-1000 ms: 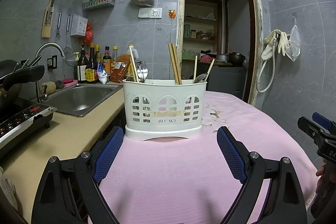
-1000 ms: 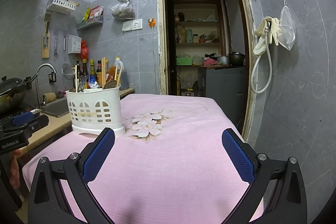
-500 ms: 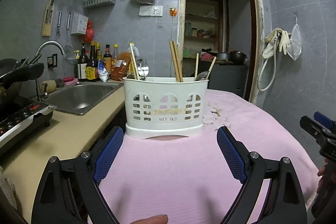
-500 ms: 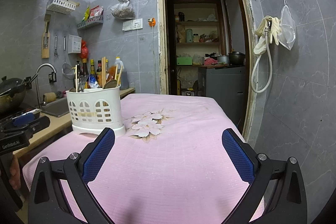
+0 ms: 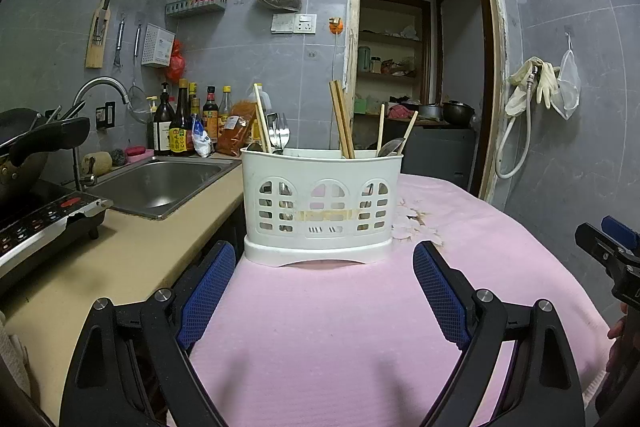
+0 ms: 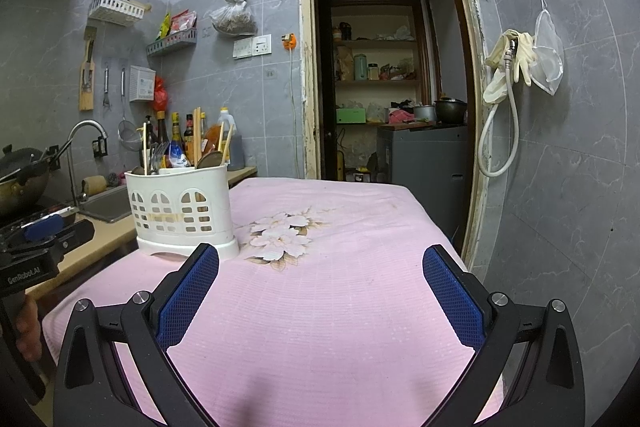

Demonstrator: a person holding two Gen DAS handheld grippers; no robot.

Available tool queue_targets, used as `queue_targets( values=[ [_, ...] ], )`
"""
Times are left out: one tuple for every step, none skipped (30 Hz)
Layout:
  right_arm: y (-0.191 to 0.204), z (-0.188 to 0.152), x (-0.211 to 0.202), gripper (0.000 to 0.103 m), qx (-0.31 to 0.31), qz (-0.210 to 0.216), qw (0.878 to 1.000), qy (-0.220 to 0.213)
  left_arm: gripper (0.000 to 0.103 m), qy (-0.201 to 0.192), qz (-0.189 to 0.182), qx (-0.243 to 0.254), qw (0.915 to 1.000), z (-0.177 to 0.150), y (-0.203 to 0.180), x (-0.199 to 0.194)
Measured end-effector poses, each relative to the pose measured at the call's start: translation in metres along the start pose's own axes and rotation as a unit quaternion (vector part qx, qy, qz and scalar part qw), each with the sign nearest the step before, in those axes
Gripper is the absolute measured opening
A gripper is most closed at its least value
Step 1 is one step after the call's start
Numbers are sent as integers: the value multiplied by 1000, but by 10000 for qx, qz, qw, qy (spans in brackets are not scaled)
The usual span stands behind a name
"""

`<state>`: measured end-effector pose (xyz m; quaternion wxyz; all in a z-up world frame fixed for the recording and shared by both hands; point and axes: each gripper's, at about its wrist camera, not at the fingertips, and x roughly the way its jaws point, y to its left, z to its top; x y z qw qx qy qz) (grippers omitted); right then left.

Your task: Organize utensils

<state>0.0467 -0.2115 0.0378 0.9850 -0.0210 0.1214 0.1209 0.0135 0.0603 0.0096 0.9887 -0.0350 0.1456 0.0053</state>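
A white slotted utensil holder (image 5: 322, 205) stands on the pink tablecloth (image 5: 340, 327), also in the right wrist view (image 6: 182, 209) at left. It holds wooden chopsticks (image 5: 342, 125), a fork (image 5: 279, 137) and spoons (image 5: 392, 147). My left gripper (image 5: 325, 287) is open and empty, just in front of the holder. My right gripper (image 6: 320, 291) is open and empty over the cloth, to the right of the holder. No loose utensils show on the cloth.
A sink (image 5: 156, 185) and a tan counter (image 5: 120, 259) lie to the left, with sauce bottles (image 5: 180, 131) behind. An induction cooker (image 5: 36, 219) and a wok (image 5: 24, 147) stand at far left. A doorway (image 6: 384, 67) opens behind the table.
The left wrist view has shifted slightly, with the holder a little nearer and higher. The right gripper has not visibly moved. Both stay open.
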Motion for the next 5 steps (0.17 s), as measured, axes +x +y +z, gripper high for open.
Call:
queue_targets(
  values=[
    [0,0,0,103,-3,-2,10000,0,87,2,0,1,10000,0,0,0],
    [0,0,0,103,0,-1,10000,2,87,7,-3,2,10000,0,0,0],
    [0,0,0,103,4,2,10000,2,87,14,-3,2,10000,0,0,0],
    [0,0,0,103,5,3,10000,3,87,18,3,-2,10000,0,0,0],
    [0,0,0,103,3,7,10000,7,87,23,5,-9,10000,0,0,1]
  ],
)
